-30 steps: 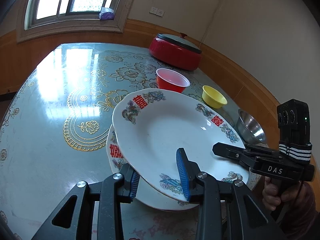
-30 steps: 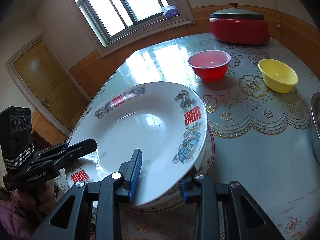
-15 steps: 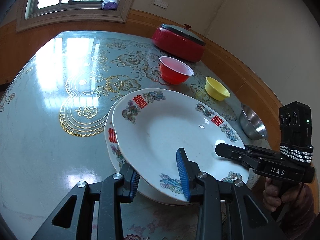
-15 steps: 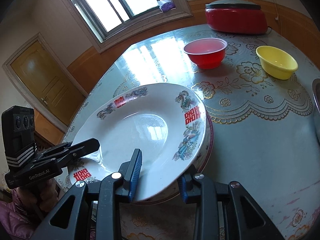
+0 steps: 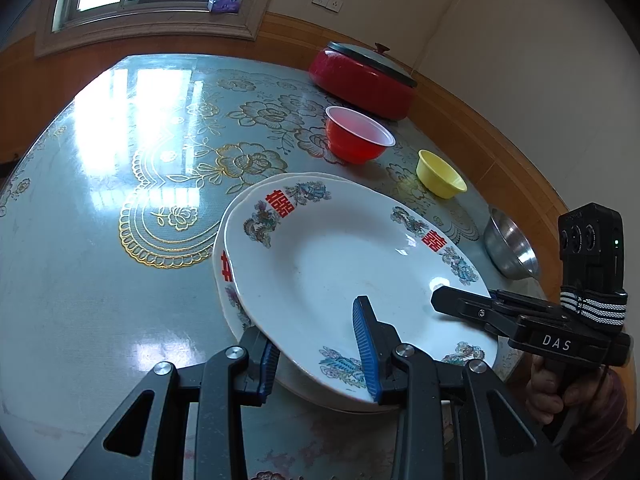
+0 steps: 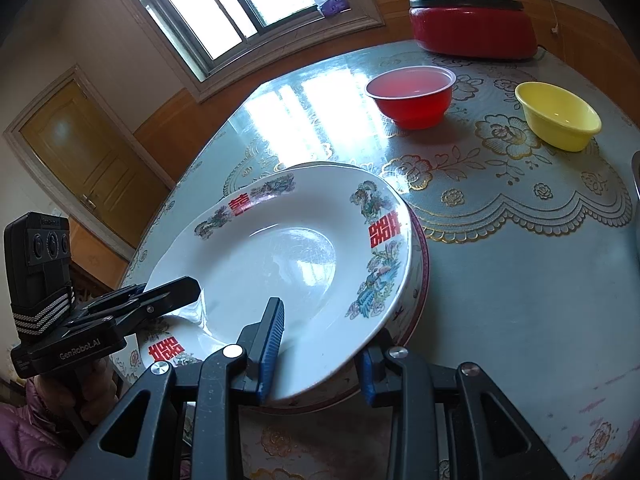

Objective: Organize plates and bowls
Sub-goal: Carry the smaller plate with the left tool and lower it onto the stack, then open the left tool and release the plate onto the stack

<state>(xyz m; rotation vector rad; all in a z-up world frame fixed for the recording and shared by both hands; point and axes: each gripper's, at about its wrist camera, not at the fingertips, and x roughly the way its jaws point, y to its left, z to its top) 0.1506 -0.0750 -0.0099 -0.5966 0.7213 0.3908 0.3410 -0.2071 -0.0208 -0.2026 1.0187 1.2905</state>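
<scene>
Left gripper [image 5: 320,350] and right gripper [image 6: 316,350] each pinching opposite rims of top plate [image 5: 340,264], over lower plate [image 5: 221,256], red bowl [image 5: 356,140], yellow bowl [image 5: 440,179] behind.

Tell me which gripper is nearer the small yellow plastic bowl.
Right. The right gripper holds the white patterned plate on the rim facing the yellow bowl; the left gripper grips the opposite rim, farther away.

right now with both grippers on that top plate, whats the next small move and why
Probably ease the top plate straight down until it seats on the plate beneath. The left gripper and right gripper each clamp its near rim, it sits tilted, nearly centred over the lower one, so opening now might let it clatter.
</scene>
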